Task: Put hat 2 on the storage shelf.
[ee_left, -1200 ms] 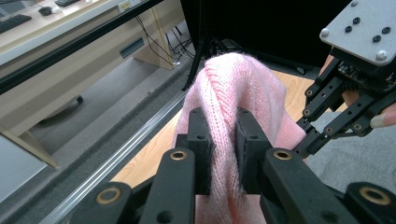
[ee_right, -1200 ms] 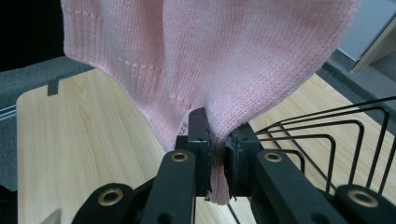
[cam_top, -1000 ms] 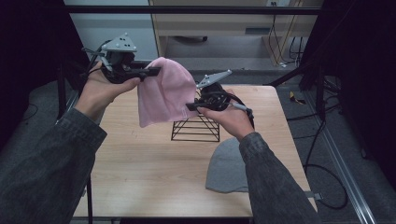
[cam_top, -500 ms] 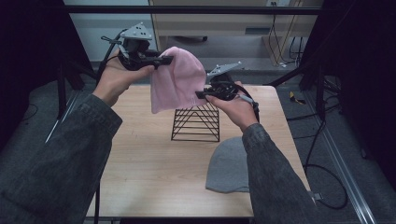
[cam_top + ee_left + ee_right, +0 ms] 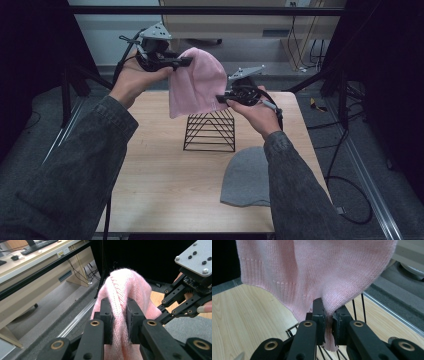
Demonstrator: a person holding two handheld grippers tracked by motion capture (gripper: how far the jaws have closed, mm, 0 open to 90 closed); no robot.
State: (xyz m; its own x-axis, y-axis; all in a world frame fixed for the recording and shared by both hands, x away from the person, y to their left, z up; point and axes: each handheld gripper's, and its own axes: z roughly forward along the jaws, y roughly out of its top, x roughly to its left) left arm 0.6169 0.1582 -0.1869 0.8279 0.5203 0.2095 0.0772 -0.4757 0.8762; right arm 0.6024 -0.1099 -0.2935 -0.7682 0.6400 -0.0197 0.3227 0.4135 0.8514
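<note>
Two grippers' fingers [image 5: 108,320] pinching pink beanie [image 5: 197,82]

The hat [image 5: 196,82] hangs above the wire rack [image 5: 210,130], which stands on the table [image 5: 155,175]. A second hat [image 5: 247,177] lies on the table just right of the rack and nearer the person.

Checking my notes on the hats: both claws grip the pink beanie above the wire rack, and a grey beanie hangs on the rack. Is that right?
Not quite. The grey beanie lies flat on the table, in front of the wire rack, as the high view shows. Both the left claw and right claw do grip the pink beanie above the rack.
</note>
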